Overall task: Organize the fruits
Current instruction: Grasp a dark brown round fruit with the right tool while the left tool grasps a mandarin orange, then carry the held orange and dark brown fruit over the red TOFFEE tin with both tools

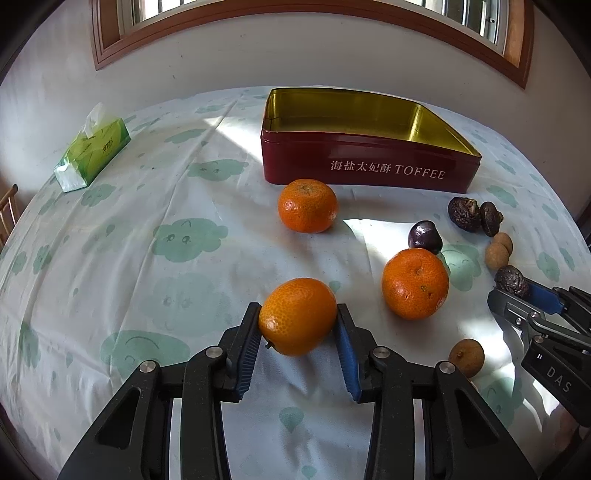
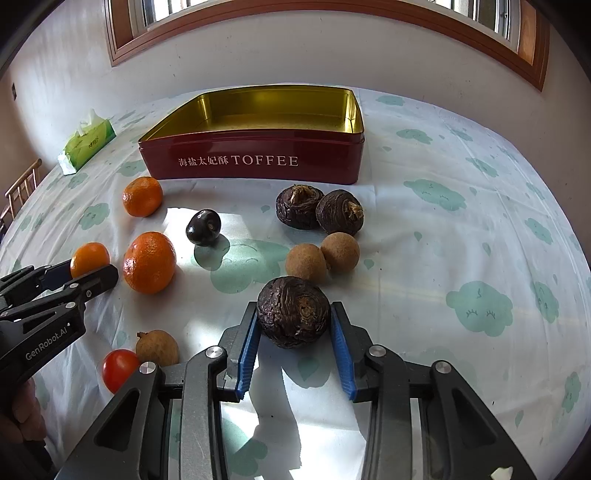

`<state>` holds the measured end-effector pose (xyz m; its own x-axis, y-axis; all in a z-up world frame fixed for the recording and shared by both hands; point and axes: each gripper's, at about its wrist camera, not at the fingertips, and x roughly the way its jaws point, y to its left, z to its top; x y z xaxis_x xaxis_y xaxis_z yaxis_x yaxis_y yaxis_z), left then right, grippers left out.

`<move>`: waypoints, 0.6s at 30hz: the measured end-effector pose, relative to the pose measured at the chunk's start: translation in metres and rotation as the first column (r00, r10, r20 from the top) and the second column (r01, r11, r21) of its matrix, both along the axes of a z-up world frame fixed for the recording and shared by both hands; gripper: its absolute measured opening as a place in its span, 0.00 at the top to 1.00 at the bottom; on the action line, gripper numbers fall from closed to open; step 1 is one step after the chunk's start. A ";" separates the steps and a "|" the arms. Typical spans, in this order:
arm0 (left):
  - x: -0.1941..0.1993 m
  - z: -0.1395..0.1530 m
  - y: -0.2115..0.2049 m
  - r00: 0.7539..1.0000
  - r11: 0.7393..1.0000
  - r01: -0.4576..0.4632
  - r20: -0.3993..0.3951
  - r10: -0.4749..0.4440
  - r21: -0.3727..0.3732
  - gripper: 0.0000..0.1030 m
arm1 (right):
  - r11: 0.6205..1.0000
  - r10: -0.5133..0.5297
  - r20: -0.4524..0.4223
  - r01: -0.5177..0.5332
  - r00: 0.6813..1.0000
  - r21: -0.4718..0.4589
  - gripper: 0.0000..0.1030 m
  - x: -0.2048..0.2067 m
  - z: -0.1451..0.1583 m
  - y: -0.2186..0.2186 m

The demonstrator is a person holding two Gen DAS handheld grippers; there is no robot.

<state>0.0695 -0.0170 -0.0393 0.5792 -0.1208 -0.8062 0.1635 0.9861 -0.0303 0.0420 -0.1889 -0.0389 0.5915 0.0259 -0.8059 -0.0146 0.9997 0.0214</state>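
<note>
The left gripper [image 1: 298, 321] clamps a small orange [image 1: 297, 316] between its pads, while the right gripper [image 2: 293, 321] clamps a water chestnut [image 2: 293, 311].

On the tabletop: 3 oranges [image 2: 149, 262], 3 water chestnuts [image 2: 293, 312], 3 longans [image 2: 306, 262], 1 cherry [image 2: 203, 227], 1 tomato [image 2: 119, 369], 1 tin [image 2: 258, 162], 1 tissue pack [image 2: 86, 144].

A table [image 1: 110, 258] under a pale cloth printed with green clouds stands against a white wall [image 1: 221, 55]. Above it, a wood-framed window [image 2: 332, 14] throws sunlit patches across the cloth.
</note>
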 end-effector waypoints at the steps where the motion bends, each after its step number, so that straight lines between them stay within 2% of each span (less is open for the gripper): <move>1: 0.000 0.000 0.000 1.000 1.000 0.000 -0.001 0.000 -0.003 0.61 | 1.000 0.000 0.000 0.000 1.000 0.000 0.67 0.000 0.000 0.000; 18: -0.007 0.008 0.006 1.000 1.000 -0.010 0.009 0.010 -0.018 0.61 | 1.000 0.008 0.021 -0.008 1.000 0.002 0.67 -0.009 0.008 0.000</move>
<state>0.0621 -0.0108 -0.0314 0.5879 -0.1289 -0.7986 0.1538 0.9870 -0.0461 0.0327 -0.1892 -0.0308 0.6079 0.0321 -0.7934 -0.0227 0.9995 0.0230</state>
